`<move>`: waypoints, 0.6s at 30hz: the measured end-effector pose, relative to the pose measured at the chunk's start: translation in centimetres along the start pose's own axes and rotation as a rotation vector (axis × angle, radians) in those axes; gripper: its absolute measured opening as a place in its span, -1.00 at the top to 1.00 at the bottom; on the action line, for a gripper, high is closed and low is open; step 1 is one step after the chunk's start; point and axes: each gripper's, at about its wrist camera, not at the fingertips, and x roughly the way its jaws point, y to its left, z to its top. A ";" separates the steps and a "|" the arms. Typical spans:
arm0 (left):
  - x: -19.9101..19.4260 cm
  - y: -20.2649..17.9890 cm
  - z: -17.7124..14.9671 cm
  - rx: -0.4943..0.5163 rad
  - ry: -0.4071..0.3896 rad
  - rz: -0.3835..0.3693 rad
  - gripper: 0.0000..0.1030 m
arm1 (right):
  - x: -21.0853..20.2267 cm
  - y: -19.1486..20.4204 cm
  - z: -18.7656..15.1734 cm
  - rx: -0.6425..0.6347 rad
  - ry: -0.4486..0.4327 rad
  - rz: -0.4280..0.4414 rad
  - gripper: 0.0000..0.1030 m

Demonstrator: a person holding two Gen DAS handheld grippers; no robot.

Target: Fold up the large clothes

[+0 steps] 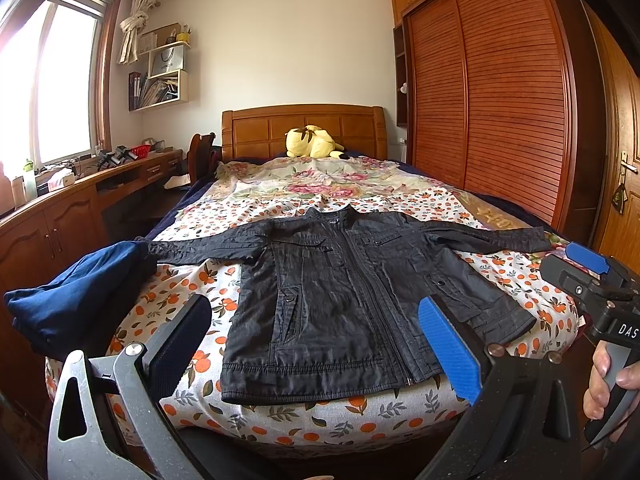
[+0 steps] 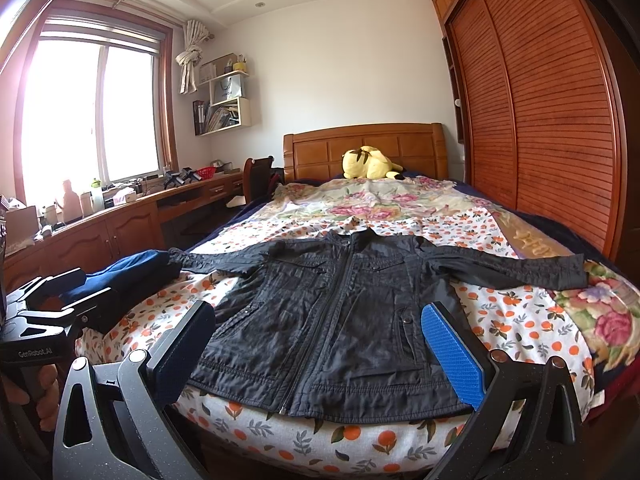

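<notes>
A black zip jacket [image 1: 340, 300] lies flat, front up, on the bed [image 1: 280, 420], sleeves spread out to both sides; it also shows in the right wrist view [image 2: 344, 320]. My left gripper [image 1: 316, 344] is open and empty, held in the air before the jacket's hem. My right gripper [image 2: 320, 352] is open and empty, also short of the hem. The right gripper also shows at the right edge of the left wrist view [image 1: 588, 276], and the left gripper at the left edge of the right wrist view [image 2: 56, 300].
A folded dark blue garment [image 1: 76, 300] lies on the bed's left front corner, touching the jacket's left sleeve end. A yellow plush toy [image 1: 312, 142] sits by the headboard. A wooden desk [image 1: 80, 200] runs along the left, a wardrobe [image 1: 500, 100] along the right.
</notes>
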 end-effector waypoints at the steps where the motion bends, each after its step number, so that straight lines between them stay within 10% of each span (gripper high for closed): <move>1: 0.0 0.0 0.0 0.000 0.000 0.000 -1.00 | 0.0 0.0 0.0 0.000 0.000 0.000 -0.99; 18: 0.1 -0.1 0.0 0.001 0.001 0.000 -1.00 | 0.0 0.0 0.0 0.000 0.001 0.001 -0.99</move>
